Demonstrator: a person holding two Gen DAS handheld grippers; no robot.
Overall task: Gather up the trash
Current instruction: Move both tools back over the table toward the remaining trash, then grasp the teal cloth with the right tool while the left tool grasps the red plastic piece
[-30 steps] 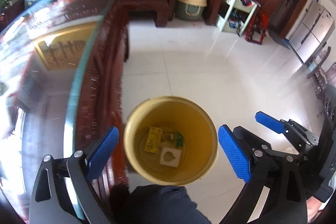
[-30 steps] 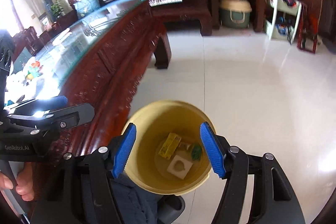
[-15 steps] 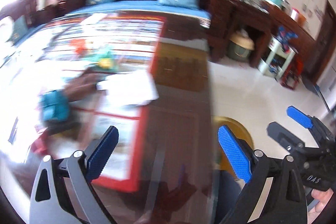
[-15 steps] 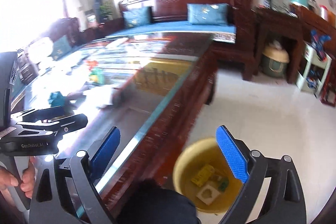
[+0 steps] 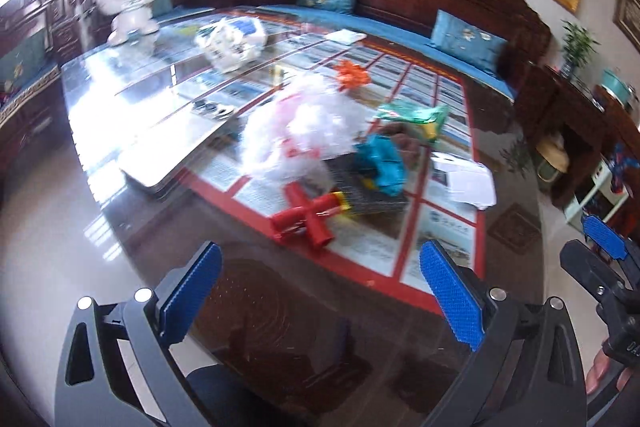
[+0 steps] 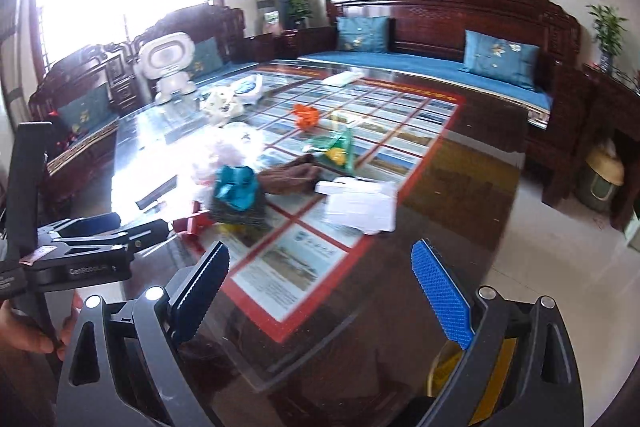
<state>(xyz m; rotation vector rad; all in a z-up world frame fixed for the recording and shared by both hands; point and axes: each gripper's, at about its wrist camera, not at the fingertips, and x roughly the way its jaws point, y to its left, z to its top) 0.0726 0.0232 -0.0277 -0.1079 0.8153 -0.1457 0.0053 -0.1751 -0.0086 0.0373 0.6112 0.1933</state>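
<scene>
Both grippers, left [image 5: 318,291] and right [image 6: 320,289], have swung from the bin to the counter [image 5: 280,311]; jaws spread, empty, trash [image 5: 300,131] ahead.

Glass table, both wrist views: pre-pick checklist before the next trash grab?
1. Left gripper open and empty: ok.
2. Right gripper open and empty: ok.
3. Trash in view on the glass table: ok. White crumpled plastic bag, teal wrapper, green wrapper, white paper, red cross-shaped piece.
4. Near edge of the table bare under both grippers: ok.
5. Yellow bin in sight: only a sliver at the right wrist view's lower right; mouth clearance cannot tell.
6. Which items are trash or keepers, e.g. the white toy robot: cannot tell.
</scene>
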